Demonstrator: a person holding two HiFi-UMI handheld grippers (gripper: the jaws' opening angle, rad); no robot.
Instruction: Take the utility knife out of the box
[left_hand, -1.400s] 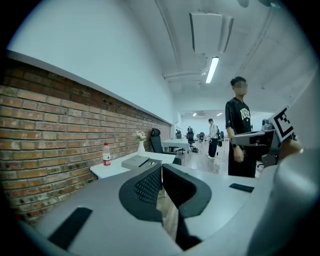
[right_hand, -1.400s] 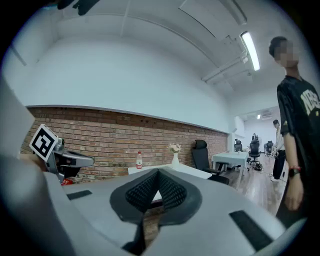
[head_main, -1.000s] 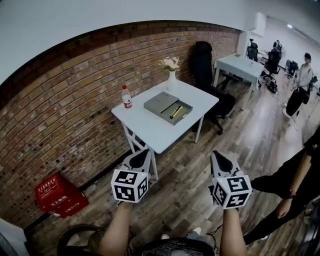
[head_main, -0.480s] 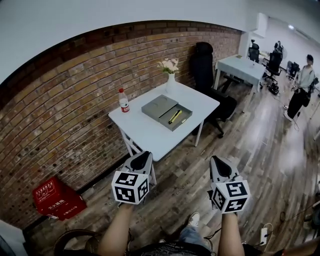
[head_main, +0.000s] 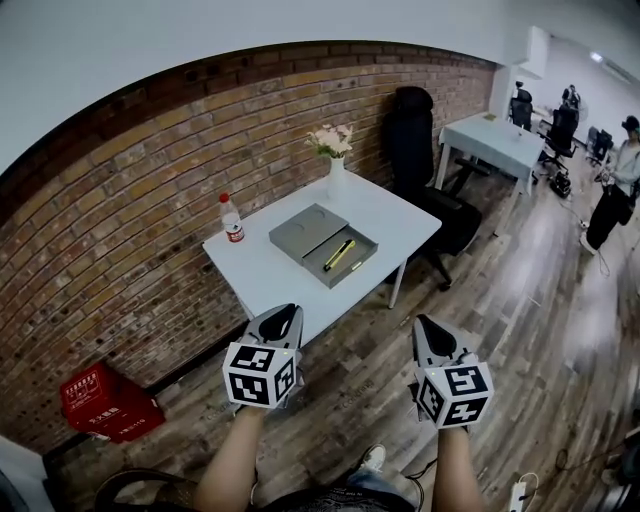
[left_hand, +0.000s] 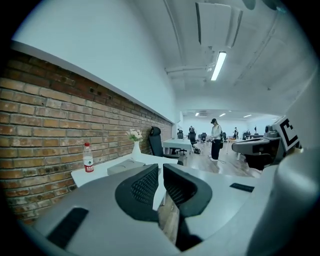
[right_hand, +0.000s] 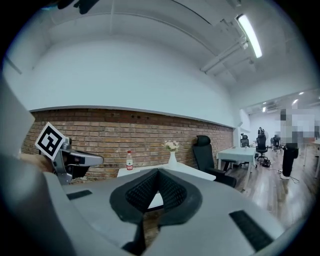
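An open grey box (head_main: 322, 243) lies on the white table (head_main: 275, 280), its lid set beside the tray. A yellow utility knife (head_main: 338, 254) rests inside the tray. Both grippers hover over the wooden floor, short of the table's near edge and well away from the box. My left gripper (head_main: 283, 312) is shut with nothing in it, pointing at the table's front edge. My right gripper (head_main: 424, 322) is also shut and empty, to the right of the table. In the left gripper view the left gripper (left_hand: 161, 167) faces the box (left_hand: 129, 165).
A water bottle (head_main: 232, 220) and a white vase of flowers (head_main: 334, 160) stand on the table by the brick wall. A black office chair (head_main: 425, 150) sits behind the table's right side. A red crate (head_main: 100, 400) lies on the floor at left. A second white table (head_main: 497, 135) and people are far right.
Both grippers have advanced towards the white table, which now lies nearer and further left in the head view. The person in black at the right edge is gone from view.
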